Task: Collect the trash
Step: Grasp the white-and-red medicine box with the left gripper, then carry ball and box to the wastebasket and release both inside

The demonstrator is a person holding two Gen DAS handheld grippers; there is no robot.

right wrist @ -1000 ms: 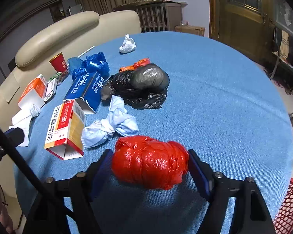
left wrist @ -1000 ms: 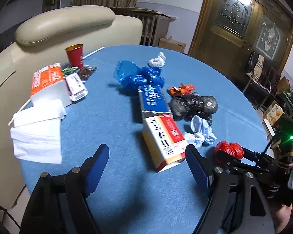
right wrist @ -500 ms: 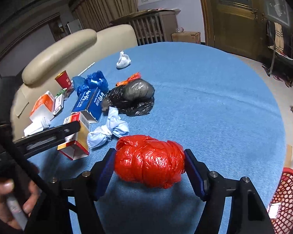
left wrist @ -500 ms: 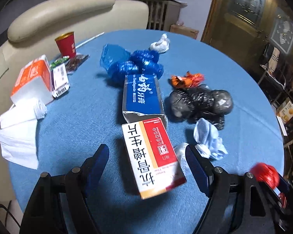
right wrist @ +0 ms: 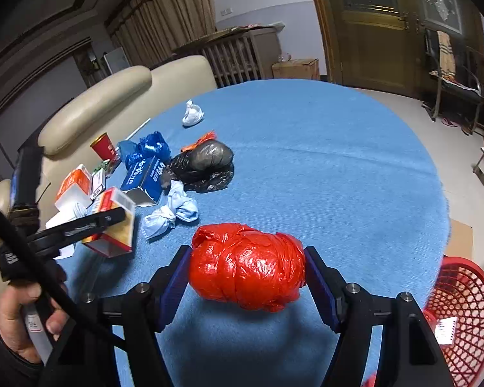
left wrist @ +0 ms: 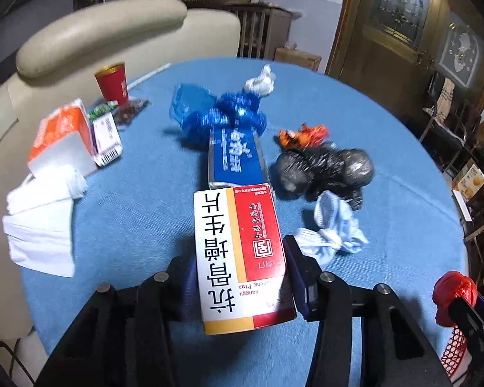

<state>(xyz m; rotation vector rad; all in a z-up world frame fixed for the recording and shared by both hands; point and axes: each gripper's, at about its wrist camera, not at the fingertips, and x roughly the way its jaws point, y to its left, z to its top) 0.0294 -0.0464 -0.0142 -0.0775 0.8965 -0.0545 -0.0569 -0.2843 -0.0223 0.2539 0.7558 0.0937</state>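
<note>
We had the right gripper clamped on a red bag near the red basket. The left gripper had just been closing, its jaws now on a red-and-white box. Most trash was left on the table.

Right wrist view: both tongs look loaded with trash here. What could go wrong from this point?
1. The red bag bundle is soft and bulges beyond the right tongs; it might slip before reaching the red basket.
2. The left tongs, which have just been closing, pinch only the near end of the red and white box; it could tilt or nudge the blue box behind.
</note>
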